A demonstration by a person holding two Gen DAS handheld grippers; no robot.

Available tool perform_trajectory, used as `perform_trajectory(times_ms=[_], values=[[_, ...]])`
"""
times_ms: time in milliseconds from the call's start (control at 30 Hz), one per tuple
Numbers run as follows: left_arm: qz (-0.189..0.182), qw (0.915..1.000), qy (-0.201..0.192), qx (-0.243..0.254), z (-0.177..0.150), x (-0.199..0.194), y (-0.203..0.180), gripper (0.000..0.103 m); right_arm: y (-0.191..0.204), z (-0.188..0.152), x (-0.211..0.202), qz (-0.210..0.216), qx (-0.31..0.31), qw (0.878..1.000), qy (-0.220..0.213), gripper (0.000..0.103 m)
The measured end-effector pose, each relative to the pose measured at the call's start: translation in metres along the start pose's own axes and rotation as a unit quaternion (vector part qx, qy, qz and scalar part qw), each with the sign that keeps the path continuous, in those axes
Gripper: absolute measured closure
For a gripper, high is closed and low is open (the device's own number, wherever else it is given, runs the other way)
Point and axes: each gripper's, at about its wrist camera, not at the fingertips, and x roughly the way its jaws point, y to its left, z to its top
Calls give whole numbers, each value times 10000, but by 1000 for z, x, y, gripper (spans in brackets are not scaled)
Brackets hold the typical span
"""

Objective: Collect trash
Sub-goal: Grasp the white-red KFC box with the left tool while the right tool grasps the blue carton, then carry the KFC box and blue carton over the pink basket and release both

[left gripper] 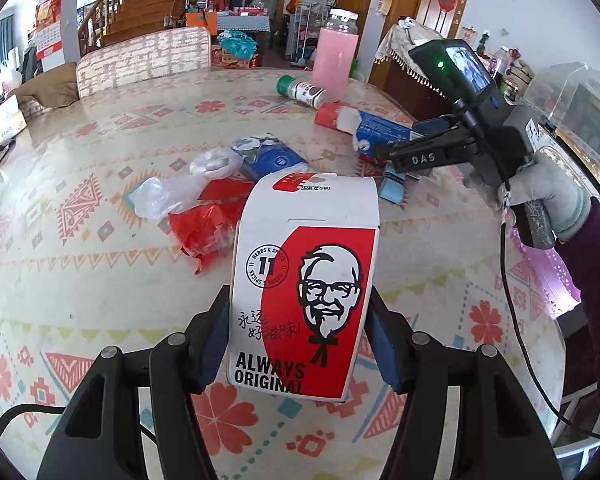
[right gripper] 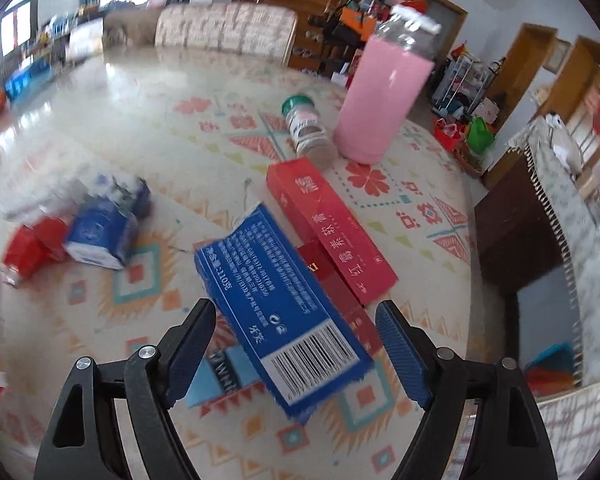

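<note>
My left gripper [left gripper: 300,340] is shut on a white and red KFC carton [left gripper: 304,280], held upright above the patterned table [left gripper: 80,280]. My right gripper [right gripper: 296,344] is open, its fingers on either side of a blue toothpaste box [right gripper: 276,308] without touching it; it shows in the left wrist view [left gripper: 384,150] at the right. Around it lie a long red box [right gripper: 332,228], a small blue carton [right gripper: 104,232], and red wrappers [right gripper: 28,252]. A clear plastic bag [left gripper: 180,188] and red plastic [left gripper: 204,224] lie behind the KFC carton.
A tall jar of pink liquid [right gripper: 384,100] stands at the table's far side, with a green-capped spice bottle [right gripper: 306,128] lying beside it. A padded chair back [left gripper: 144,58] stands behind the table. A dark cabinet [right gripper: 516,236] stands to the right of the table.
</note>
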Motion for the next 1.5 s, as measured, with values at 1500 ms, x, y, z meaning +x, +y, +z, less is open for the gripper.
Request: perform_trajectory(times_ms=[1500], values=[[398,9978,-497,187,-37,-56,-32,41,83,-205,-171,737,2508,9595,-1046,54]])
